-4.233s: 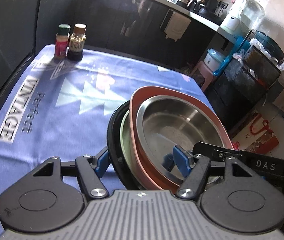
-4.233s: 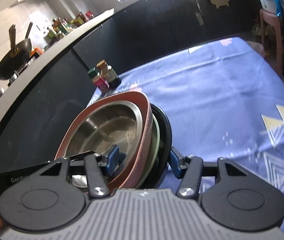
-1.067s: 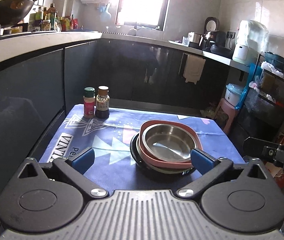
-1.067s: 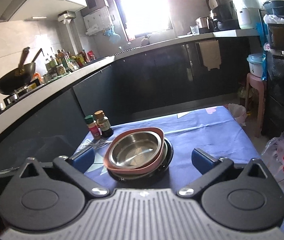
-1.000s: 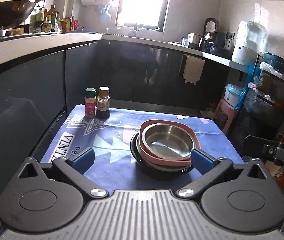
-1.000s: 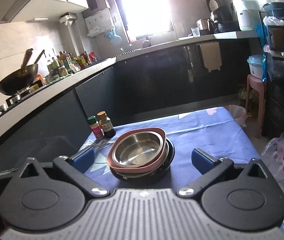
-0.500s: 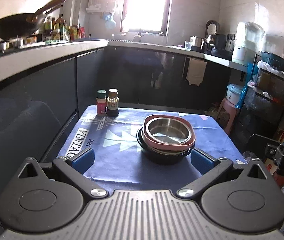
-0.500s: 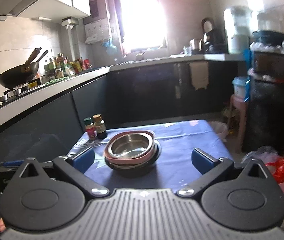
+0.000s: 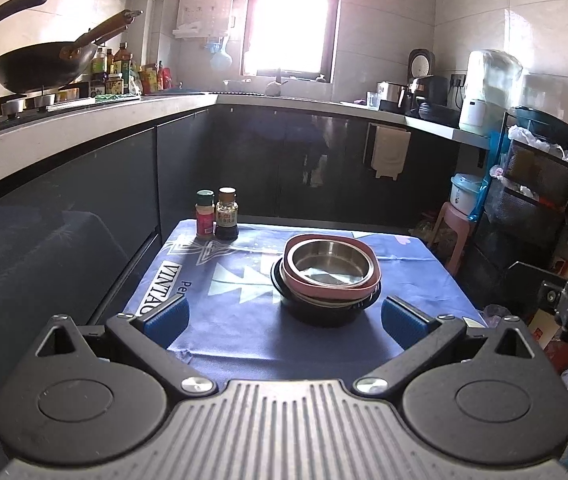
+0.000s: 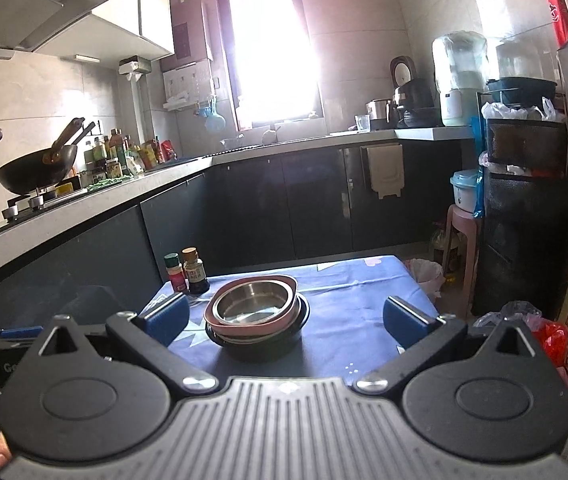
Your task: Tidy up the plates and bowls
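Note:
A stack of dishes stands on the blue tablecloth (image 9: 244, 340): a steel bowl (image 9: 329, 262) inside a pink dish (image 9: 365, 286), on a pale plate, in a black bowl (image 9: 323, 314). The right wrist view shows the same stack, steel bowl (image 10: 254, 302) on top and black bowl (image 10: 264, 346) at the bottom. My left gripper (image 9: 285, 318) is open and empty, held back from the table's near edge. My right gripper (image 10: 284, 316) is open and empty, also well back from the stack.
Two spice bottles (image 9: 218, 218) stand at the table's far left corner. Dark cabinets (image 9: 303, 172) and a counter run behind and to the left. A pink stool (image 10: 463, 236) and a black rack (image 10: 523, 216) stand at the right.
Both grippers let go of the stack, opened wide and pulled back and up from the table. The stack stays on the cloth and looks smaller now.

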